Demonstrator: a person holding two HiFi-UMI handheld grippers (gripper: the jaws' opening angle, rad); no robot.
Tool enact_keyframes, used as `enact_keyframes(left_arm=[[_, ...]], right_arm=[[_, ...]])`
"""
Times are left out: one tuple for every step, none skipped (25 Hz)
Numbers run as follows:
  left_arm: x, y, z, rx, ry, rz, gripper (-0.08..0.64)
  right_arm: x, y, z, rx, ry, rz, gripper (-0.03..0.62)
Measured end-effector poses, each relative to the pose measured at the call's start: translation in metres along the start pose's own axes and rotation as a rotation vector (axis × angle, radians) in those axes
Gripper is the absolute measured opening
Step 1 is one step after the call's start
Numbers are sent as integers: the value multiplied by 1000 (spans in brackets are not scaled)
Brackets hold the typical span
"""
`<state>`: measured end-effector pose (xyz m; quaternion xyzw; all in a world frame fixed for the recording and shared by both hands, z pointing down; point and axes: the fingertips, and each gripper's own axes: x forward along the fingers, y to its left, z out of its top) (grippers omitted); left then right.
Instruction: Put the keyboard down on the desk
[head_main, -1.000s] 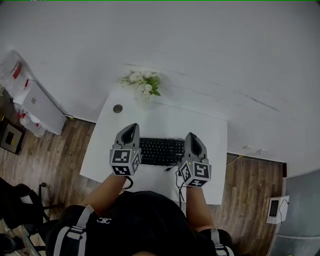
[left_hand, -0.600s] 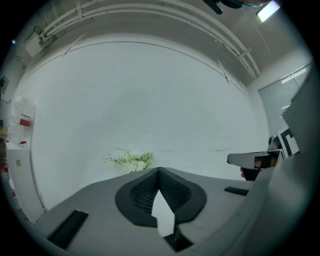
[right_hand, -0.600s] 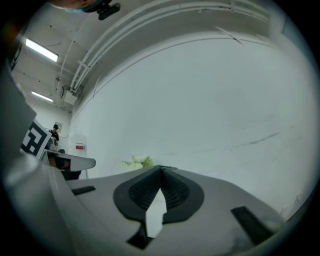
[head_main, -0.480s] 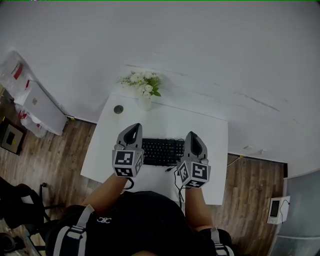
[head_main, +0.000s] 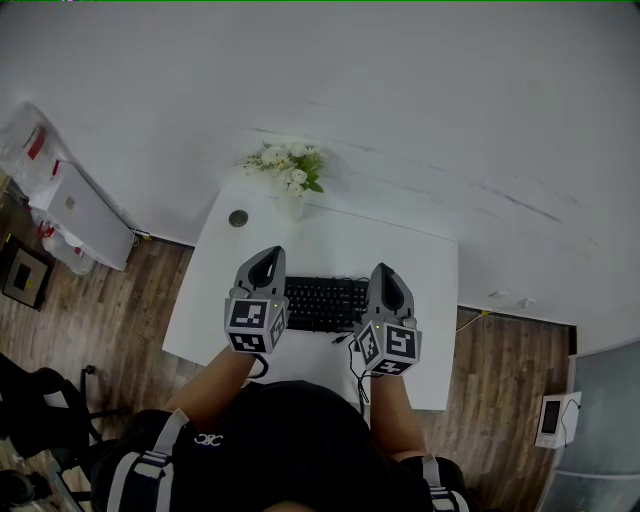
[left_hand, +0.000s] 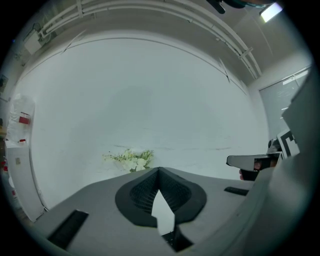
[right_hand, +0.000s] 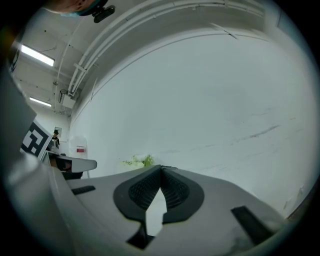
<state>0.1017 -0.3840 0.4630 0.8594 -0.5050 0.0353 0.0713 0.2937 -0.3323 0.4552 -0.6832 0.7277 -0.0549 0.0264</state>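
Note:
A black keyboard (head_main: 322, 303) lies flat on the white desk (head_main: 425, 265), a dark cable (head_main: 345, 338) trailing from its near edge. My left gripper (head_main: 265, 256) stands at the keyboard's left end and my right gripper (head_main: 389, 271) at its right end, both pointing away from me. I cannot tell from the head view whether they touch the keyboard. In the left gripper view the left gripper (left_hand: 159, 170) has its jaws together with nothing between them. The right gripper (right_hand: 161, 168) looks the same in the right gripper view. Both of those views show only the wall, not the keyboard.
A vase of white flowers (head_main: 290, 168) stands at the desk's far edge, with a round cable hole (head_main: 238, 217) to its left. On the wood floor are a white box (head_main: 85, 215) at the left, a dark chair (head_main: 40, 410) and a small device (head_main: 550, 417) at the right.
Almost nothing: both grippers stay shut at the keyboard's ends. The head view has drifted slightly, so the desk and keyboard sit a few pixels further right.

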Motion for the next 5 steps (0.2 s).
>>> enact_keyframes(left_arm=[[0,0,-1,-1,2,1,0],[0,1,-1,-3,4,1,0],[0,1,-1,-4,6,2,0],[0,2,-2,-5,7,2,0],[0,2,-2,-5,8,3,0]], right_arm=[[0,0,0,1,1,0,-2],[1,0,-1,1,1,1,-2],[1,0,-1,1,1,1,-2],[1,0,-1,0,2,0,-2],[2,0,-1,-1,2,0,-2]])
